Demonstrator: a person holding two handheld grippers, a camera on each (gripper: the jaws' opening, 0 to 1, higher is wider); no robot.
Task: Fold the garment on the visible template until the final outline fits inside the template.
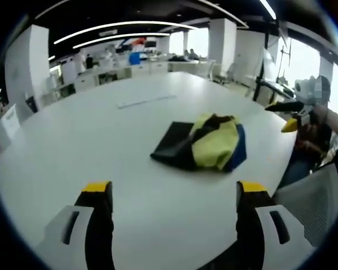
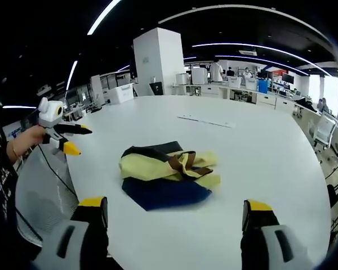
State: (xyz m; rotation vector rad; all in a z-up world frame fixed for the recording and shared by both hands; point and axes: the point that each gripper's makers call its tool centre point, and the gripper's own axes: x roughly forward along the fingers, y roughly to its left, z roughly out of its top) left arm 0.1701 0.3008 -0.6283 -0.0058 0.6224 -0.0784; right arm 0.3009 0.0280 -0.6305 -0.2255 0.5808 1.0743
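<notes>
Garment of yellow, dark blue and black fabric lies crumpled in a loose heap on the large white round table, near the table edge where the person stands and well apart from the far edge. Under the heap a black flat sheet shows on one side; I judge it may be the template, but its outline is mostly covered, so I cannot be sure.

Left gripper hangs above the near edge with its jaws set wide and nothing between them. Right gripper is also wide and empty. The garment lies straight ahead of both, between the two hands, and neither is touching it. Its long axis seems to run across the right gripper view, from side to side. Both look about equally near, so I cannot tell which should reach first.

Sleeves, collar and hem are hard to make out inside the heap. Folding looks not yet begun.
</notes>
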